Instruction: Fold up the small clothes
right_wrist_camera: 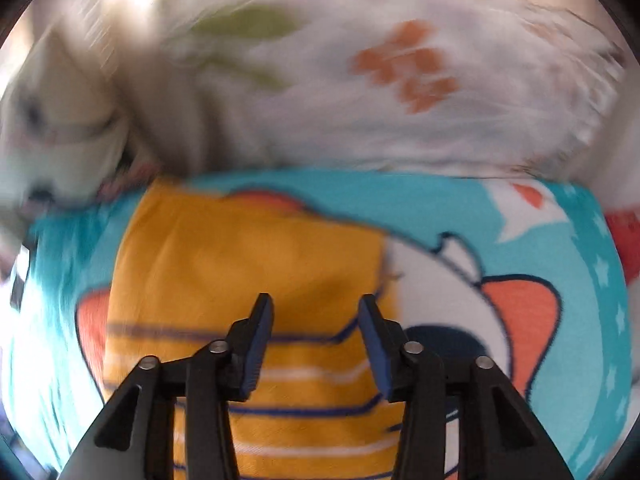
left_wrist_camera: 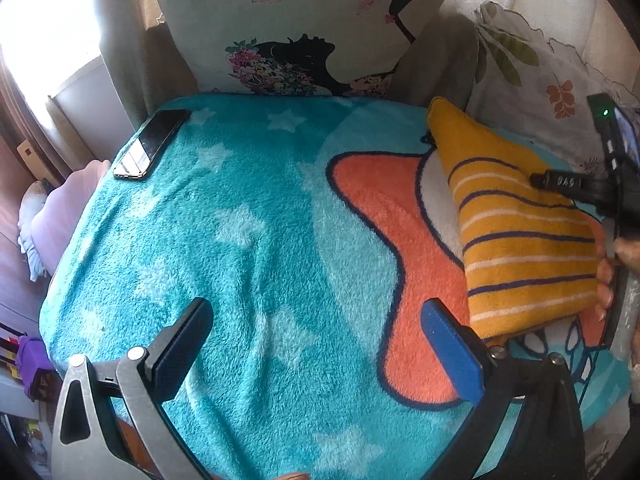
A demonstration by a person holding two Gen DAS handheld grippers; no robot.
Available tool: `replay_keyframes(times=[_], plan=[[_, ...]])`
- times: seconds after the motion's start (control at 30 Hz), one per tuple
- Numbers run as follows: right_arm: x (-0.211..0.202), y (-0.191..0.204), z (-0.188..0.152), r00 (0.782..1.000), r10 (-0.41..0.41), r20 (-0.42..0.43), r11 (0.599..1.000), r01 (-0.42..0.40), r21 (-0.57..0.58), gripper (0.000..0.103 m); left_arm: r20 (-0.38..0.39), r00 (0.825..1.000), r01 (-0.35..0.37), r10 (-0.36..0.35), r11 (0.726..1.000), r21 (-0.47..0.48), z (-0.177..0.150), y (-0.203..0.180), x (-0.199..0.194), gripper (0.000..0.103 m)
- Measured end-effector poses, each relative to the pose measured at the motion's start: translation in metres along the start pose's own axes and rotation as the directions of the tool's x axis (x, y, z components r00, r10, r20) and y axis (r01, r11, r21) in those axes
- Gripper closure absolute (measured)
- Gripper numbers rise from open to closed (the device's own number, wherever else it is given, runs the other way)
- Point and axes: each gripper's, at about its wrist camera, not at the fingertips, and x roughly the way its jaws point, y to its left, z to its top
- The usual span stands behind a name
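A folded yellow garment (left_wrist_camera: 516,236) with navy and white stripes lies on the right side of the turquoise fleece blanket (left_wrist_camera: 248,240). It also shows in the blurred right wrist view (right_wrist_camera: 248,280), right under the fingers. My left gripper (left_wrist_camera: 320,320) is open and empty over the bare blanket, left of the garment. My right gripper (right_wrist_camera: 316,312) is open above the garment's striped part, holding nothing. The right gripper's body (left_wrist_camera: 600,184) shows at the right edge of the left wrist view, with the person's fingers on the garment's edge.
A black phone (left_wrist_camera: 150,144) lies at the blanket's far left corner. A cushion with a black silhouette print (left_wrist_camera: 304,28) stands at the back. A white leaf-print cushion (left_wrist_camera: 532,64) stands at the back right, also in the right wrist view (right_wrist_camera: 360,80).
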Motion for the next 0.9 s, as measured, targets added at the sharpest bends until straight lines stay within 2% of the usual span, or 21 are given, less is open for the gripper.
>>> replay_keyframes(times=[0.07,0.13,0.27,0.37,0.47,0.6,0.67,0.77,0.83,0.9], plan=[[0.004,0.002,-0.003,1.000,-0.028,-0.002,0.999,0.028,-0.034,0.047,0.020,1.000,0.008,-0.008,1.000,-0.011,0.000,0.000,-0.005,0.000],[-0.004,-0.007,-0.002,1.000,-0.018,-0.012,1.000,0.018,0.013,0.045,0.049,0.999,0.015,-0.014,1.000,-0.023,0.000,0.001,-0.012,0.000],[-0.041,-0.022,-0.011,0.999,-0.017,0.052,0.999,0.015,0.040,0.045,0.156,0.988,0.020,-0.013,0.999,-0.040,0.000,-0.002,-0.037,0.000],[-0.066,-0.025,-0.026,0.996,-0.012,0.092,1.000,0.009,0.029,0.045,0.269,0.963,0.022,-0.005,0.998,-0.058,0.000,-0.005,-0.063,0.000],[-0.089,-0.028,-0.045,0.993,-0.004,0.117,1.000,0.001,0.031,0.044,0.374,0.928,0.029,0.002,0.997,-0.077,-0.001,-0.009,-0.092,0.000],[-0.117,-0.033,-0.074,0.989,-0.015,0.146,1.000,0.011,0.027,0.043,0.468,0.884,0.055,-0.024,0.997,-0.053,-0.003,-0.020,-0.123,0.000],[-0.129,-0.035,-0.089,0.988,-0.019,0.155,1.000,0.017,0.012,0.042,0.492,0.870,0.043,-0.027,0.999,-0.020,-0.002,-0.029,-0.134,0.000],[-0.141,-0.032,-0.110,0.984,-0.037,0.172,0.998,0.044,-0.034,0.039,0.491,0.871,0.011,-0.017,1.000,0.015,0.002,-0.040,-0.142,0.000],[-0.145,-0.032,-0.124,0.984,-0.039,0.174,0.998,0.048,-0.051,0.037,0.462,0.887,0.001,-0.019,0.999,0.040,0.002,-0.048,-0.141,0.000],[-0.144,-0.034,-0.136,0.987,-0.031,0.156,0.998,0.038,-0.045,0.036,0.389,0.921,-0.007,-0.021,0.997,0.071,-0.001,-0.057,-0.133,0.000]])
